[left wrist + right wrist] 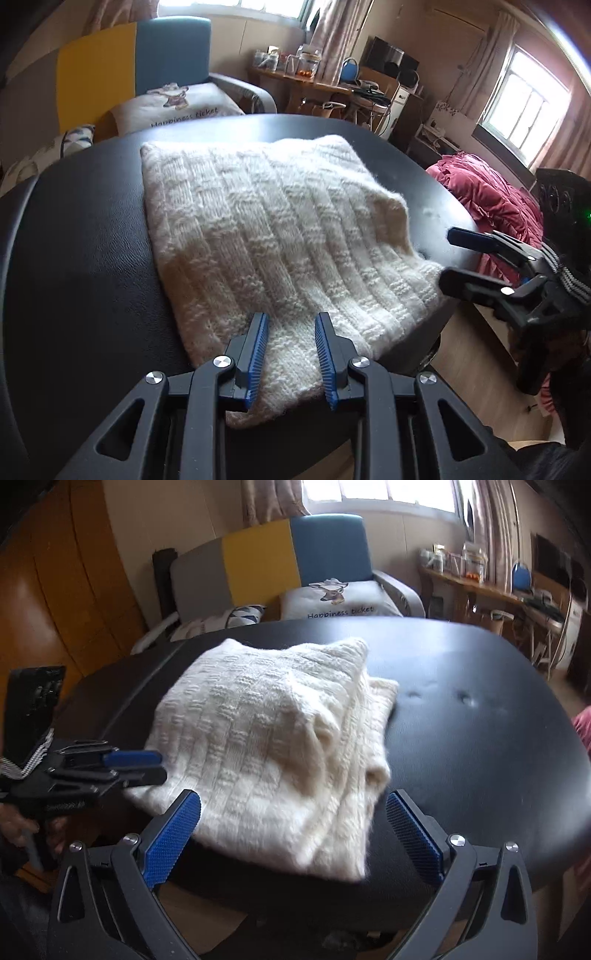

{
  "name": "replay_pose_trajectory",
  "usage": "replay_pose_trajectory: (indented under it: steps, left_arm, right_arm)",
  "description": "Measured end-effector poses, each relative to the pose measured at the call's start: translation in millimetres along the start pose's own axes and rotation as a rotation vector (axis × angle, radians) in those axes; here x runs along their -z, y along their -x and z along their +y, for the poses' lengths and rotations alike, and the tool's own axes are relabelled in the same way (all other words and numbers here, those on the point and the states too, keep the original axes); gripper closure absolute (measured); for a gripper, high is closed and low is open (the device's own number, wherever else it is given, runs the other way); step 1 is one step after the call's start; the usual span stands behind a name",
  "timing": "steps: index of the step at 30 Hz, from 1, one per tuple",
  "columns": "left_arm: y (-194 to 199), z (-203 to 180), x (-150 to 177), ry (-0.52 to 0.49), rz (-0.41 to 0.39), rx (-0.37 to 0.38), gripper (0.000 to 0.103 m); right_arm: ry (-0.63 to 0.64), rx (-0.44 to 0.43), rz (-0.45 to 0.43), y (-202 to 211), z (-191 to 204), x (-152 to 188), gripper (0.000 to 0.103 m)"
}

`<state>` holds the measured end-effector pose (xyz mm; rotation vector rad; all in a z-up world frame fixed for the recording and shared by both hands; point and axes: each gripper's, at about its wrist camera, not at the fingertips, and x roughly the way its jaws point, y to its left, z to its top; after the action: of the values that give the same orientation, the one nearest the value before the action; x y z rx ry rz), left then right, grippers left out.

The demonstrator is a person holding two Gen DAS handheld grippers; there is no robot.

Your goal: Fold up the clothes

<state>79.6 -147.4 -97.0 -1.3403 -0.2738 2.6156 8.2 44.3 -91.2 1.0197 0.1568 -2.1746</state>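
A cream knit sweater (266,229) lies folded into a thick rectangle on a black padded table (92,258). My left gripper (291,317) hovers at its near edge, jaws partly apart, and the cloth lies flat and unpinched under them. In the right wrist view the same sweater (273,738) shows stacked layers, its near corner lying between the wide-spread fingers of my right gripper (293,834), which touch nothing. The left gripper (162,766) reaches the sweater's left edge there. The right gripper (450,258) stands open just off the sweater's right corner.
The table (461,757) ends just in front of both grippers, with wood floor (472,369) below. Behind it stand a yellow-and-blue sofa (295,554) with a printed cushion (332,598), red bedding (487,195) at the right, and a cluttered desk (295,74).
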Motion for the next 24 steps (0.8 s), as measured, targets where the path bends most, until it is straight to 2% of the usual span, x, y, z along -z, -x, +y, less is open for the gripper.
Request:
replay_pose_trajectory:
  steps: [2,6,11,14,18,21,24]
  left_arm:
    - [-2,5,0,0.028,0.003,0.022,0.077]
    - [-4,12,1,0.068,0.007,0.053,0.077]
    - [-6,10,2,0.057,0.001,0.057,0.077]
    - [-7,11,1,0.06,-0.003,0.061,0.077]
    - [-6,16,3,0.064,-0.009,0.071,0.077]
    - [-6,17,3,0.06,-0.008,0.072,0.077]
    - [-6,17,3,0.055,-0.008,0.072,0.077]
  right_arm:
    - [0.006,-0.012,0.032,-13,2,0,0.001]
    - [-0.047,0.021,0.125,-46,-5,6,0.005]
    - [-0.11,-0.014,0.112,-39,-15,4,0.005]
    - [-0.077,-0.001,0.076,-20,-12,-3,0.005]
    - [-0.023,-0.04,-0.003,8,-4,-14,0.005]
    - [0.023,-0.026,-0.003,5,5,-19,0.005]
    - [0.009,-0.039,0.039,-14,9,-16,0.005]
